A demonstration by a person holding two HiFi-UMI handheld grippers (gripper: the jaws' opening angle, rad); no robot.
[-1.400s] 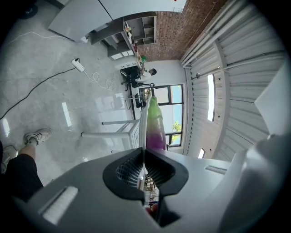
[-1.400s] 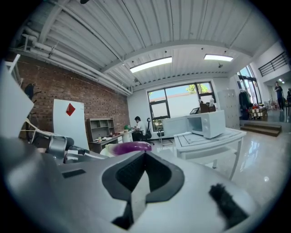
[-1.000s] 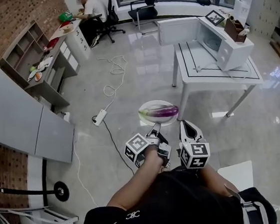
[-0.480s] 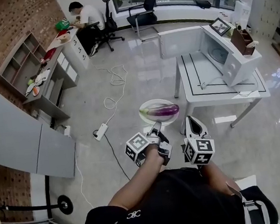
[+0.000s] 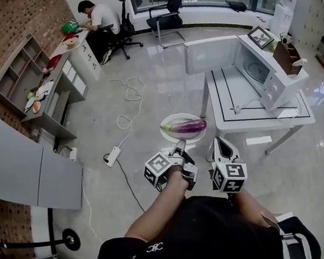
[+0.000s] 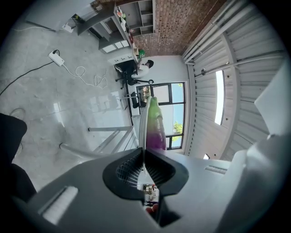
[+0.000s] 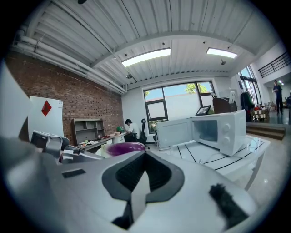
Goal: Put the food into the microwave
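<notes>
A purple eggplant (image 5: 188, 127) lies on a white plate (image 5: 170, 123) held out over the floor in the head view. My left gripper (image 5: 180, 148) is shut on the plate's near rim; in the left gripper view the plate (image 6: 142, 122) stands edge-on between the pads, with the eggplant (image 6: 155, 127) beyond them. My right gripper (image 5: 217, 143) floats just right of the plate, jaws shut and empty. Ahead to the right stands the white microwave (image 5: 269, 72) on a white table (image 5: 247, 107), its door (image 5: 211, 53) swung open. The right gripper view shows the microwave (image 7: 220, 129) ahead.
A power strip (image 5: 111, 156) and its cables trail over the floor to the left. A person (image 5: 96, 17) sits at a desk at the back left, near an office chair (image 5: 166, 12). Shelving (image 5: 34, 82) and a grey panel (image 5: 21, 165) line the left wall.
Both grippers and the plate have been carried forward together; the table and microwave have drawn nearer and lower in the head view. The grip on the plate is unchanged.
</notes>
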